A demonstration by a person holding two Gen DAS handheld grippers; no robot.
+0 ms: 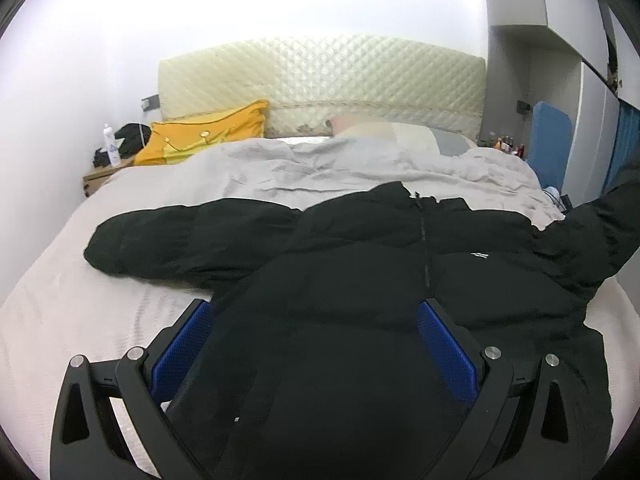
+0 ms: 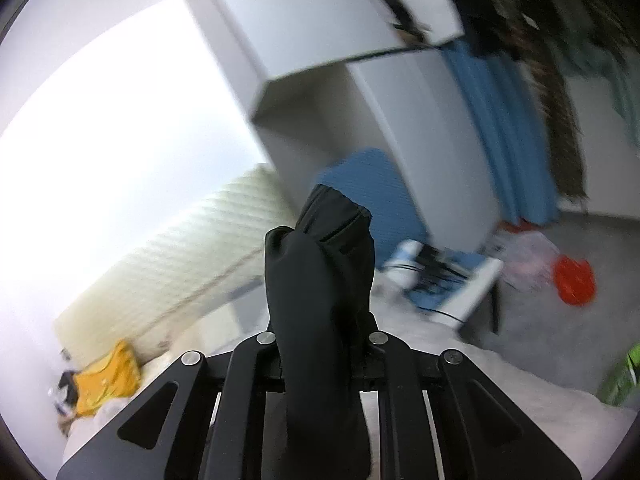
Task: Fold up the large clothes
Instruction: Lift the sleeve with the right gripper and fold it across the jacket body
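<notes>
1. While the black jacket [image 1: 360, 272] lies spread face-up across the near half of the bed [image 1: 60, 280], its hem runs under the left claw [image 1: 316, 344].
2. That claw's blue pads [image 1: 184, 348] stand wide apart, one over the jacket's left edge and one over its middle; whether they touch the cloth I cannot tell.
3. One sleeve [image 1: 180, 236] stretches left over the sheet and ends short of the bed's left edge, with bare sheet around it.
4. At the right edge of the left view, the other sleeve rises off the bed.
5. The right claw [image 2: 320, 336] is clamped together on that sleeve's cuff [image 2: 324, 248], which sticks up beyond the claw against the blurred room.
6. A rumpled grey duvet [image 1: 320, 168] covers the far half of the bed, touching the jacket's collar.
7. Beyond it stands a quilted headboard [image 1: 320, 76], with a yellow cushion [image 1: 208, 132] leaning at its left end.
8. A nightstand [image 1: 100, 178] at the far left holds a white bottle [image 1: 111, 144] and dark items.
9. A white wardrobe [image 2: 320, 12] rises on the right, with a blue panel [image 1: 552, 140] beside the bed's far right corner.
10. On the floor right of the bed, the right view shows a red object [image 2: 574, 280] and blurred clutter.
11. Small bottles [image 1: 506, 145] cluster at the far right by the headboard.
</notes>
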